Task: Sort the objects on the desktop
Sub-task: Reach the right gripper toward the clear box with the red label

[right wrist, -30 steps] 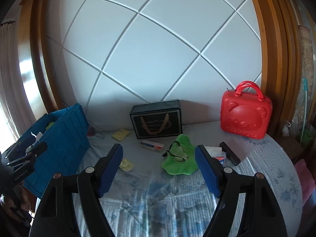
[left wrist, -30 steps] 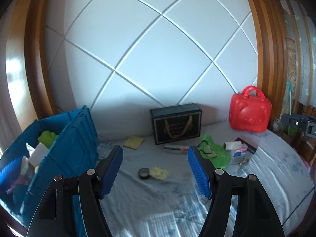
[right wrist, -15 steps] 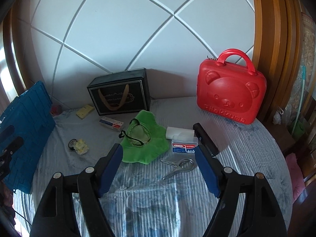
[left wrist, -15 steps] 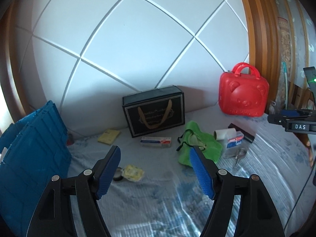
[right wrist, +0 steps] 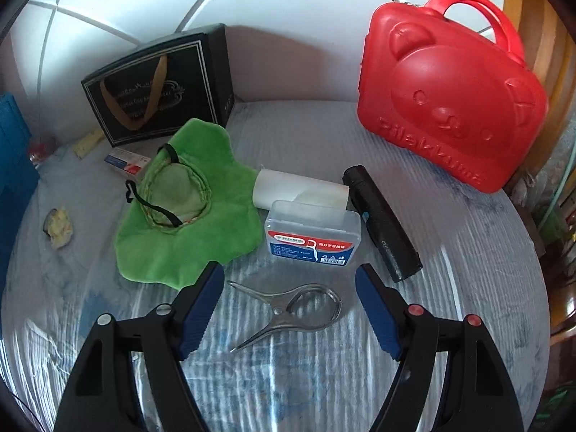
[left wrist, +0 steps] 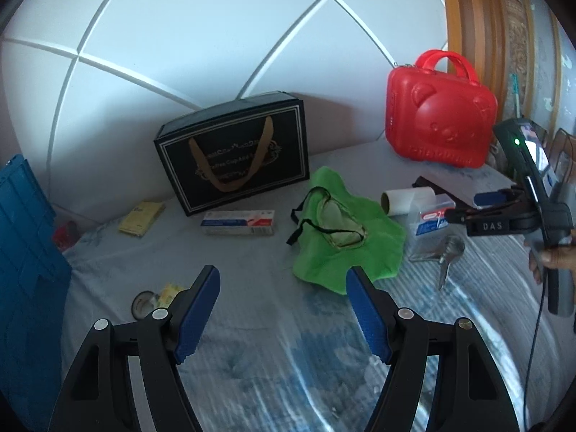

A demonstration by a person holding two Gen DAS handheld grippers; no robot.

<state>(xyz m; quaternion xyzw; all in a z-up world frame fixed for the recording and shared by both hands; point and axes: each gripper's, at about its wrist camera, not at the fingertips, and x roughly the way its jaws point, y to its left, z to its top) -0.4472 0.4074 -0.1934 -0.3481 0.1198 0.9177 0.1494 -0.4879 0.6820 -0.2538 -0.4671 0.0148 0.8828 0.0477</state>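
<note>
Little of the sorting looks done — nearly everything lies loose on the bedspread (right wrist: 450, 223). From the left: the blue crate (left wrist: 25, 252) at the edge, a yellow pad (left wrist: 142, 213), a small lidded tin (left wrist: 144, 304) with something crumpled on it (too blurred to name), a toothpaste box (left wrist: 239, 222), a green cloth (right wrist: 190, 212) with goggles, a floss-pick box (right wrist: 312, 234), and a black tube (right wrist: 381, 223).

The left gripper (left wrist: 282, 302) stands spread and empty, as does the right gripper (right wrist: 289, 302) — with the metal clip (right wrist: 288, 311) lying between its fingers, untouched. The clip's long axis runs left to right, handles splayed leftward, ring end rightward.
</note>
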